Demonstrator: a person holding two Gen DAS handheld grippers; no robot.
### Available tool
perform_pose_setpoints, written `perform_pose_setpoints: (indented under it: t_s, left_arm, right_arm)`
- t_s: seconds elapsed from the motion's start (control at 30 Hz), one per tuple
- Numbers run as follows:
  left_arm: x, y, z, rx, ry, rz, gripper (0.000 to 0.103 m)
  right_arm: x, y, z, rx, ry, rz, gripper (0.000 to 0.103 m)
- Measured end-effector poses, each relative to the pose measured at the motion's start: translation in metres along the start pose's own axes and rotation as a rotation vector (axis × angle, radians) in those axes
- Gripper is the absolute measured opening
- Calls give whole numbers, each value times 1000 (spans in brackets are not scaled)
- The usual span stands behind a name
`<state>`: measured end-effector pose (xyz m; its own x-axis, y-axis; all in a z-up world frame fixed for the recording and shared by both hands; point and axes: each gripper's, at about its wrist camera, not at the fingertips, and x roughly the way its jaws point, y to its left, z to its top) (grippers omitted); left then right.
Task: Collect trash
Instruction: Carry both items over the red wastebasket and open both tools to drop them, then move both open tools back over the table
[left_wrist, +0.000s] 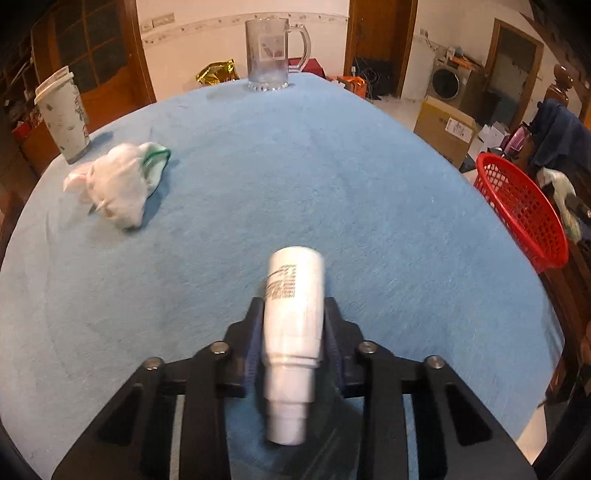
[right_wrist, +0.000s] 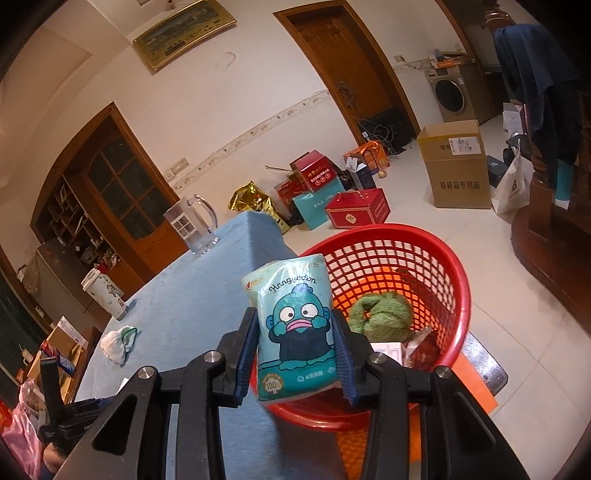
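Above the blue table (left_wrist: 332, 184), the left gripper (left_wrist: 293, 317) pinched a white bottle (left_wrist: 293, 317) lengthwise between its pads, apparently carrying it as trash. The right gripper (right_wrist: 295, 332) clamped a teal tissue pack (right_wrist: 295, 332) over the red basket (right_wrist: 436, 240), evidently for dropping. Only the right view showed the basket's contents, a green cloth (right_wrist: 382, 314) among them. Both views showed the crumpled wad (left_wrist: 118, 184), still uncollected, beside a paper cup (left_wrist: 64, 114).
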<state>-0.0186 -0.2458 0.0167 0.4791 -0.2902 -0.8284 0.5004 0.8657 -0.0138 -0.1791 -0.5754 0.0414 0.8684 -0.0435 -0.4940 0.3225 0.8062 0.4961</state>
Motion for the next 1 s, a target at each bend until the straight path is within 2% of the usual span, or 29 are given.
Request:
perform_pose_setpoints:
  t_s: [0.13,0.2,0.3,0.37,0.47,0.5,0.53,0.57,0.6,0.67,0.8,1.0]
  left_arm:
    - [-5,-40,20,40,-26,-106,29]
    - [-10,-71,34,80,-48,-177,29]
    - [-14,-127,56,136,-58,-324,29]
    - [-10,-158,68,160,-51,-385,29]
    - [-1,-196,82,174,-49,-443,30]
    - [3,-203,85,165,-47,-444,38]
    - [6,-205,88,153,-44,-443,45]
    - [10,-205,91,128,-38,-445,61]
    - [13,-202,93,101,-37,-452,62]
    - [13,-192,91,76,-38,-458,62]
    - [6,-164,82,60,-54,-418,62]
    - [-17,-111,63,49,-86,-339,62]
  right_arm:
    - [4,-10,4,20,7,-31,43]
    - [7,-16,7,32,9,-52,43]
    - [10,-25,11,55,13,-71,43]
    - [9,-31,16,73,5,-81,43]
    - [7,-37,23,94,-6,-96,46]
    - [6,-40,27,102,-12,-99,49]
    - [6,-41,30,108,-15,-104,53]
    - [5,-42,32,113,-22,-107,59]
    - [4,-44,33,115,-27,-107,64]
    - [0,-45,35,111,-40,-109,65]
    - [-1,-39,31,104,-36,-83,65]
    - [5,0,19,39,6,-10,65]
